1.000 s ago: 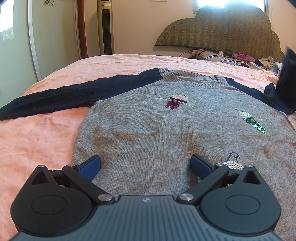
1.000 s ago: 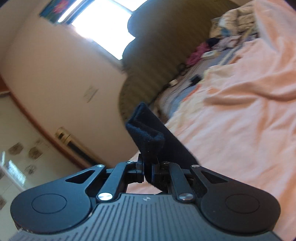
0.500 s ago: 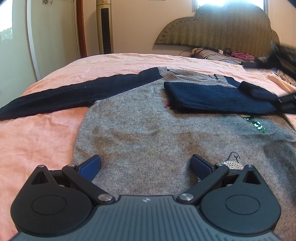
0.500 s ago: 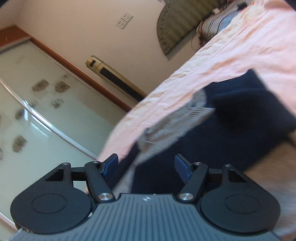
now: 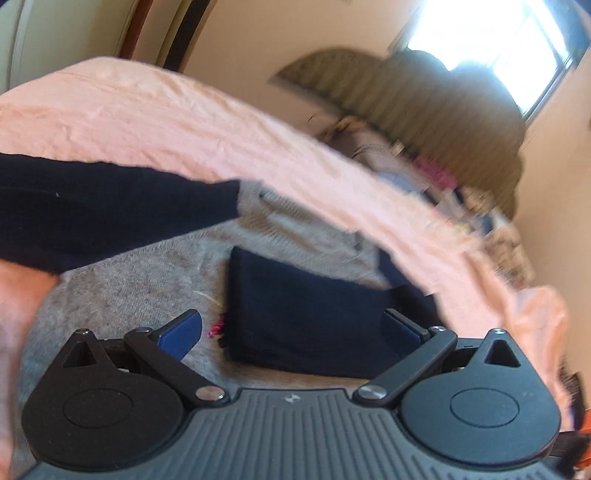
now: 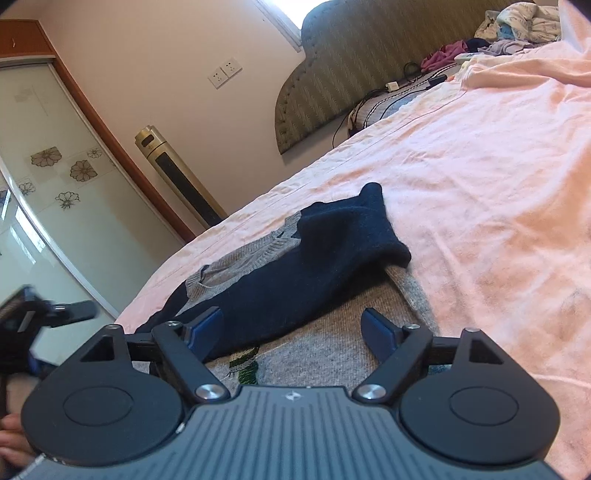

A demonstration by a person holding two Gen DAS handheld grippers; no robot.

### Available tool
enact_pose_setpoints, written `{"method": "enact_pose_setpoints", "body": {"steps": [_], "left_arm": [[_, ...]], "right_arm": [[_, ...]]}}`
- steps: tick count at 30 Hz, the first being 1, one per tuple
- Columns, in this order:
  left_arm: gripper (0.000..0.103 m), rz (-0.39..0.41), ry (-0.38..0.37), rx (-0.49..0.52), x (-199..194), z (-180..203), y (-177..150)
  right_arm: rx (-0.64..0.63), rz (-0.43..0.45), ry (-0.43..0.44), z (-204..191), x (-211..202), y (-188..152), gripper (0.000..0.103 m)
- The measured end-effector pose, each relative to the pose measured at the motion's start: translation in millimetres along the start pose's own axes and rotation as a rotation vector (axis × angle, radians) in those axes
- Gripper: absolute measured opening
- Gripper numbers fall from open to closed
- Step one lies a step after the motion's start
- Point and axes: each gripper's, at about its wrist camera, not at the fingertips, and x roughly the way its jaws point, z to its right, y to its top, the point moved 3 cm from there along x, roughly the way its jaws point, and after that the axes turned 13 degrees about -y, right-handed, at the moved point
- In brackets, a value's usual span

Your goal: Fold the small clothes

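While the right gripper [image 6: 291, 328] is opening with nothing held, the grey sweater [image 6: 332, 343] lies at lower centre on the pink bedsheet [image 6: 480, 184], one navy sleeve [image 6: 295, 269] folded across it. The left gripper [image 5: 295, 332] stands wide, empty. No writing is readable.

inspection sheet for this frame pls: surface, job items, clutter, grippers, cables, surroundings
Surface: pink bedspread, wrinkled.
Job's things: grey sweater lying flat; one navy sleeve folded across its chest, the other navy sleeve still stretched out.
Clutter: heap of clothes by the headboard.
Grippers: right gripper opening, nothing between its pads; left gripper open, empty, view blurred.
Cables: black cords and a white plug strip near the headboard.
Surroundings: padded headboard, gold tower fan, wall sockets, glass wardrobe door.
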Motion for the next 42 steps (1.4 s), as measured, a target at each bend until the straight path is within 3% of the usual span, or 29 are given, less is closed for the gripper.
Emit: {"method": "enact_pose_setpoints", "body": {"steps": [3,5,7,9,10,12,14,19,24,28,31,33,38,39,41,42], "left_arm": [[0.103,-0.076,0.039,-0.009,36,-9,-6],[0.102,-0.064,0.078,0.048,46,-6,-9],[0.082,-0.069,0.128,0.117,54,2,-11],[0.053,-0.076,0.204,0.179,59,6,-10],[0.047,-0.078,0.224,0.197,57,6,-8],[0.015,-0.067,0.250,0.206,52,2,-4],[0.004,-0.038,0.242,0.201,42,-2,4],[0.004,0.067,0.341,0.308,18,-3,18],[0.007,-0.041,0.401,0.380,24,-18,2],[0.010,0.061,0.386,0.439,-7,-7,-4],[0.026,0.145,0.336,0.421,-11,2,2],[0.061,0.126,0.303,0.410,8,8,6],[0.068,0.011,0.299,0.309,56,-8,0],[0.075,0.040,0.291,0.341,55,-11,-4],[0.078,0.060,0.280,0.387,55,-17,-10],[0.079,0.062,0.269,0.369,54,-19,-9]], "right_arm": [[0.029,0.002,-0.002,3,2,1,0.087],[0.041,0.006,0.001,4,2,1,0.089],[0.043,0.005,0.001,5,2,1,0.089],[0.044,0.005,0.000,4,3,1,0.089],[0.044,0.005,0.000,4,3,1,0.089],[0.044,0.004,0.000,5,3,1,0.089],[0.042,0.004,-0.001,5,3,1,0.089],[0.033,0.004,-0.007,4,6,2,0.089],[0.018,0.000,-0.021,1,6,4,0.090],[-0.036,0.095,-0.006,-12,-12,25,0.092],[-0.120,0.101,-0.004,-39,3,50,0.103],[-0.195,0.062,-0.027,-59,35,63,0.103],[-0.290,-0.138,-0.122,-68,112,59,0.097],[-0.315,-0.152,-0.154,-64,120,51,0.097],[-0.393,-0.083,-0.151,-60,118,39,0.101],[-0.371,-0.074,-0.137,-57,115,39,0.102]]}}
